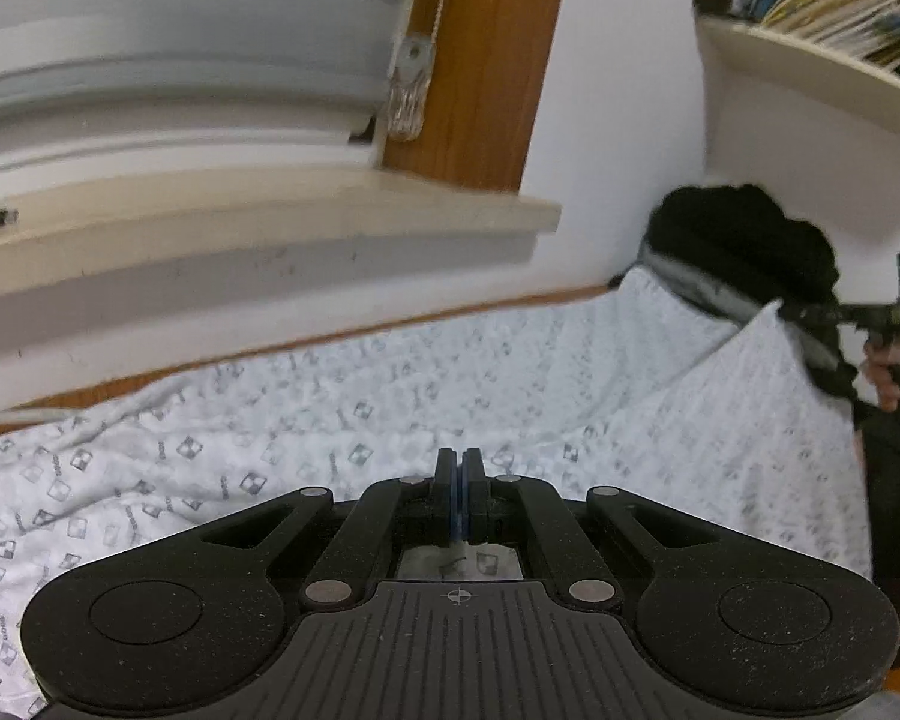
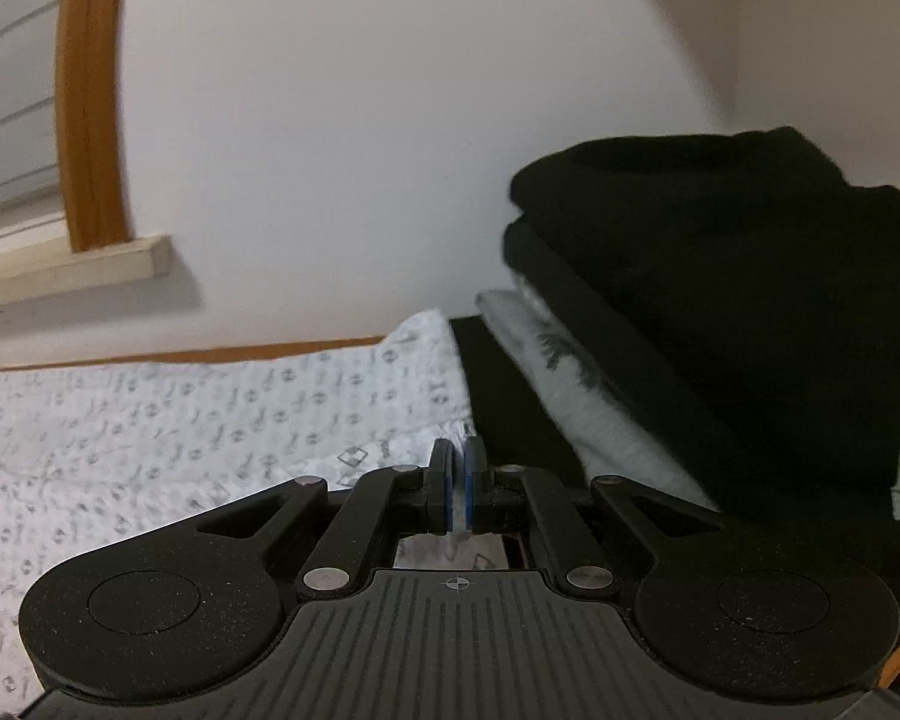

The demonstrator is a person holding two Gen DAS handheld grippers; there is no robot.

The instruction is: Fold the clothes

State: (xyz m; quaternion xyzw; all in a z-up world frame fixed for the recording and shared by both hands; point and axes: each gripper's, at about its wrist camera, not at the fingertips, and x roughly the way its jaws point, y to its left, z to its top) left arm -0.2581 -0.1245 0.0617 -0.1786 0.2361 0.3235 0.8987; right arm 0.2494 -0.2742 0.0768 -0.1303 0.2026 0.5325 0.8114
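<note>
L wrist: my left gripper (image 1: 460, 457) is clenched on the patterned white garment (image 1: 390, 396), which spreads from 9 to 3 o'clock. R wrist: my right gripper (image 2: 458, 450) pinches the same cloth's edge; folded stack (image 2: 720, 300) at 2 o'clock.

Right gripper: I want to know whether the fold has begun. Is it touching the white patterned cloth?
Touching. In the right wrist view, the right gripper is shut on a thin edge of the white patterned cloth, visible between its blue pads.

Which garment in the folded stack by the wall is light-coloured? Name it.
The pale grey printed garment, sandwiched low in the stack. Every other folded piece, above and beneath, is black.
</note>
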